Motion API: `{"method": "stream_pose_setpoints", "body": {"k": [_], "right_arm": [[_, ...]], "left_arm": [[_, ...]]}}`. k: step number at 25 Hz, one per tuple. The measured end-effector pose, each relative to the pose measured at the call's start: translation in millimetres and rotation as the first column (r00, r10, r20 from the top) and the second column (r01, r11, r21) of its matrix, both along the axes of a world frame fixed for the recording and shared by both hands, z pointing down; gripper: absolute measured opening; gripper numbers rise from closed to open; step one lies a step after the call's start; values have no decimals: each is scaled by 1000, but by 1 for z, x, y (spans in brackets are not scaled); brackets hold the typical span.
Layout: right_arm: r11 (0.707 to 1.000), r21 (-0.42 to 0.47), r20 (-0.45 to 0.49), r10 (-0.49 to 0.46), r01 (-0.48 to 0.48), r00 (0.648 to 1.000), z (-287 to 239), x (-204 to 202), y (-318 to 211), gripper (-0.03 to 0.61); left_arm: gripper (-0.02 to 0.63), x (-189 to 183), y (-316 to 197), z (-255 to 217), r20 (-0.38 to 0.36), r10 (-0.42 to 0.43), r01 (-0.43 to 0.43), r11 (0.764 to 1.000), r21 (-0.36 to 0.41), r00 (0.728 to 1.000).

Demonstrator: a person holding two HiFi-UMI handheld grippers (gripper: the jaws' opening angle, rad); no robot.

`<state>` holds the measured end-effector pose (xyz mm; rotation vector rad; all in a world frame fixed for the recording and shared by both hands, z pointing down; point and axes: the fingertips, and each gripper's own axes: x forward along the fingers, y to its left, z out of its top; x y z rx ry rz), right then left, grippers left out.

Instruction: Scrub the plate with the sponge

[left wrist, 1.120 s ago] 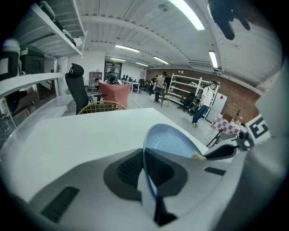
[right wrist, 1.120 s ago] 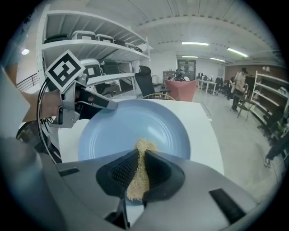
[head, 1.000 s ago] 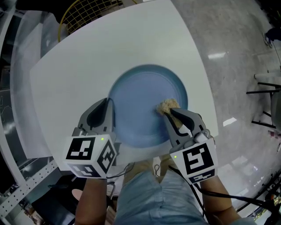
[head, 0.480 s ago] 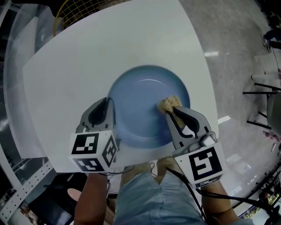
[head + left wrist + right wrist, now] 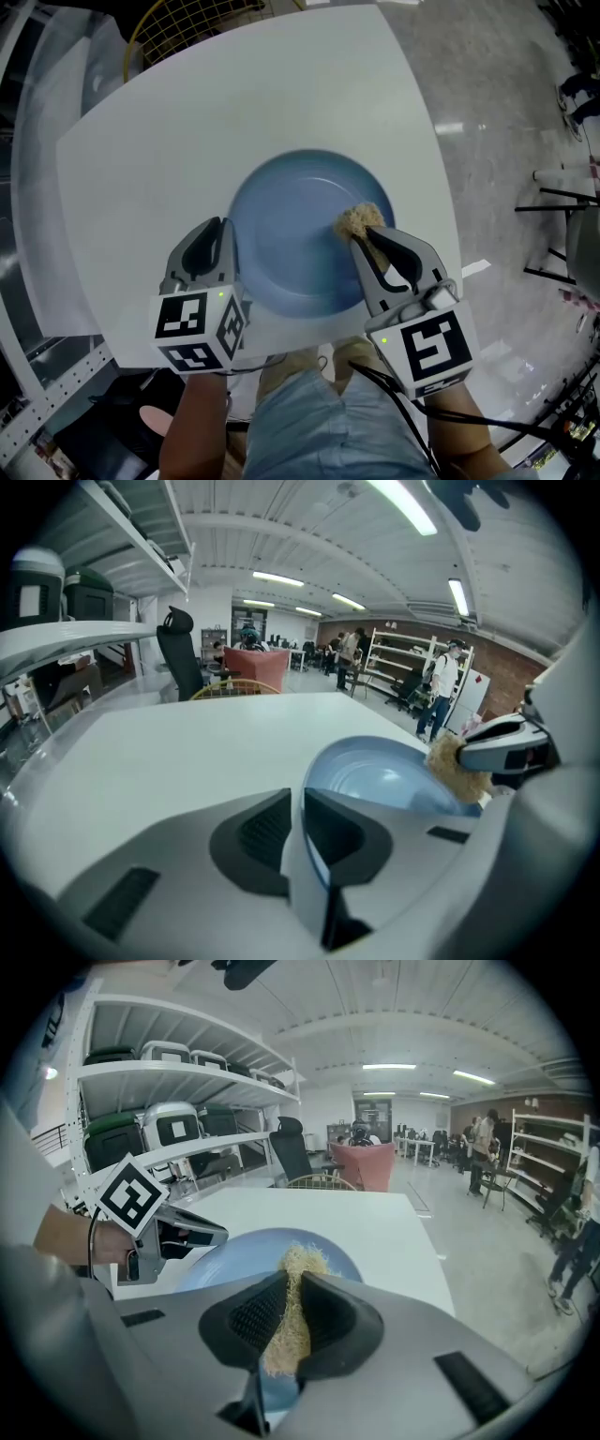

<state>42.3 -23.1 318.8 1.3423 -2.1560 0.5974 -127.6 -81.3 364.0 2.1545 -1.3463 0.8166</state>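
Head view: left gripper (image 5: pixel 223 234) clamped on rim of blue plate (image 5: pixel 291 253); right gripper (image 5: pixel 364 236) pinching sponge (image 5: pixel 358 220), tuft just beyond its tips.
Left gripper view: rim edge-on between closed jaws.
Right gripper view: sponge gripped lengthwise, unscrubbed bowl ahead-left; probably stroke direction.
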Motion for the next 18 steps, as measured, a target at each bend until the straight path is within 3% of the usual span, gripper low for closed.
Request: {"method": "stream_pose_setpoints", "body": {"k": [5, 9, 14, 18], "right_arm": [[997, 74, 34, -3, 1, 999, -28, 0, 2, 55], [986, 168, 52, -13, 5, 999, -68, 3, 6, 55], [954, 299, 73, -27, 4, 997, -129, 4, 17, 55], [906, 423, 77, -68, 29, 995, -176, -2, 20, 55]], "left_arm": [[43, -10, 6, -35, 11, -48, 47, 995, 91, 999], [32, -6, 20, -93, -26, -67, 72, 971, 227, 997], [14, 13, 51, -186, -77, -54, 82, 895, 438, 996], [14, 27, 68, -237, -81, -53, 89, 832, 548, 995]]}}
